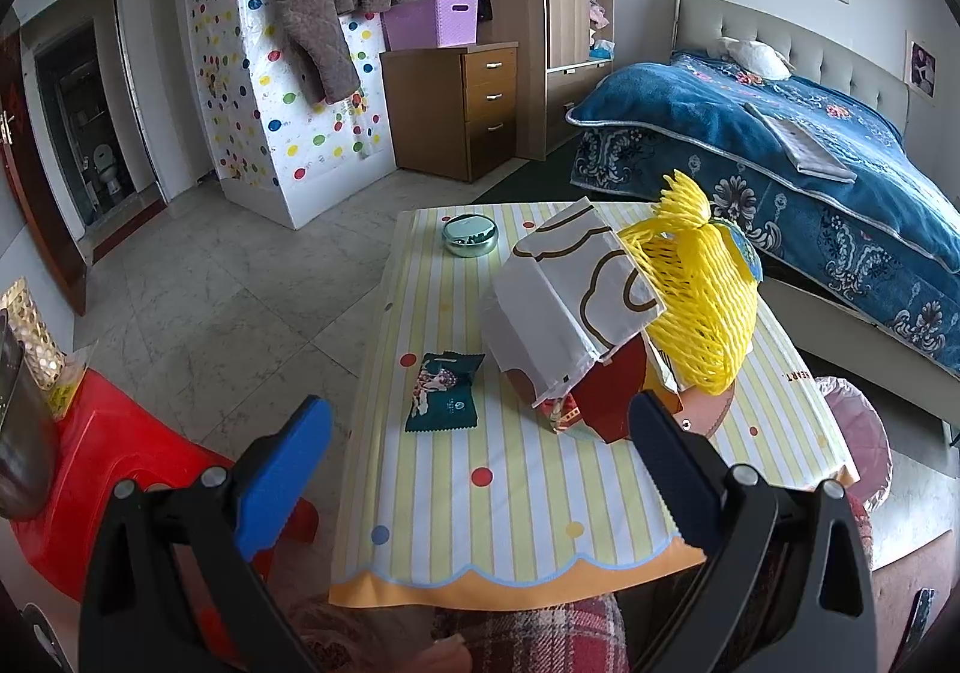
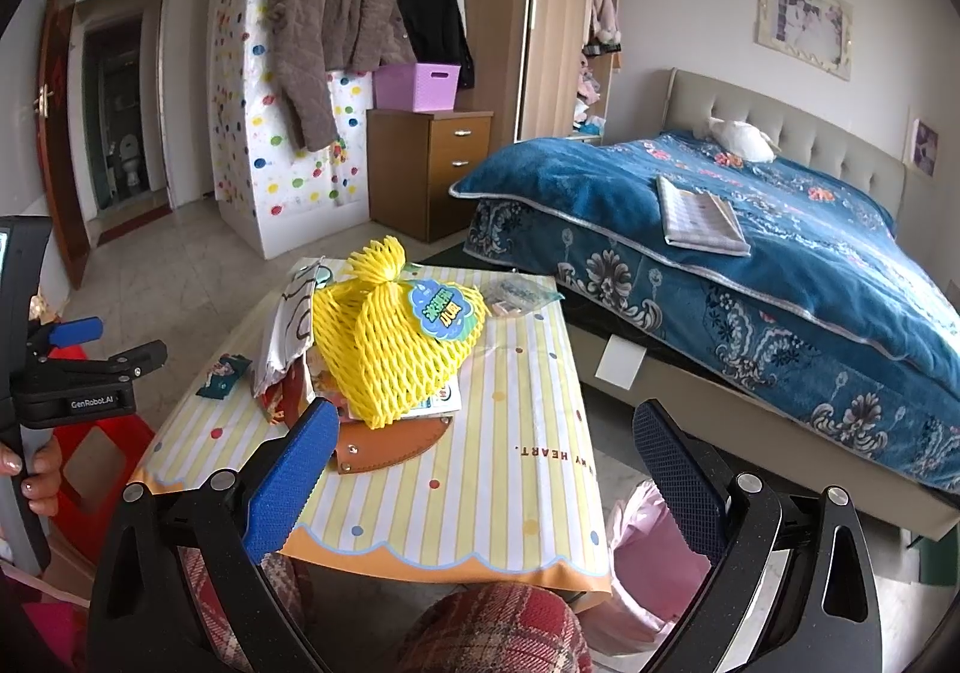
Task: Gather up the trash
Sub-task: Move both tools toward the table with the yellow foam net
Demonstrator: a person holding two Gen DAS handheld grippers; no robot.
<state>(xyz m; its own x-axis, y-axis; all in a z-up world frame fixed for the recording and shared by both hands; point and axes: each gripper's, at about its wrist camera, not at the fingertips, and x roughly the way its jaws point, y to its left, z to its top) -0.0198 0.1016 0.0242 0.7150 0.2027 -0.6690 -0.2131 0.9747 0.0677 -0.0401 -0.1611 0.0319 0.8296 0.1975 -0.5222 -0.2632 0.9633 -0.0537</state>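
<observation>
1. Trash sits piled on the desk (image 1: 498, 499), a small one under a yellow-striped, dotted cloth; the yellow net (image 1: 696, 301) is the landmark here.
2. Net: a foam mesh sleeve, bunched at the top, with a blue-green label (image 2: 441, 310) on it, resting on top of the pile near the middle of the desk.
3. White bag (image 1: 570, 307) with brown outlines leans against the net on the side toward the red stool (image 1: 114, 469); red packaging (image 1: 606, 397) pokes out under it.
4. Brown leather piece (image 2: 390, 448) lies flat just below the net, toward the desk's near edge.
5. Green wrapper (image 1: 443, 392) lies flat and apart from the net, past the white bag, on the stool side.
6. Round tin (image 1: 471, 235) stands well beyond the net at the far end of the desk.
7. Clear packet (image 2: 516, 295) lies just behind the net on the bed (image 2: 750, 253) side.
8. Pink bin bag (image 2: 654, 547) is on the floor below the desk's corner, on the bed side of the net.
9. Left hand-held gripper (image 1: 480, 463) hovers over the near end of the desk, jaws spread wide, holding nothing, short of the pile.
10. Right hand-held gripper (image 2: 486, 463) is likewise wide open and empty, with one blue finger (image 2: 294, 475) in line with the leather piece and the net just ahead.
</observation>
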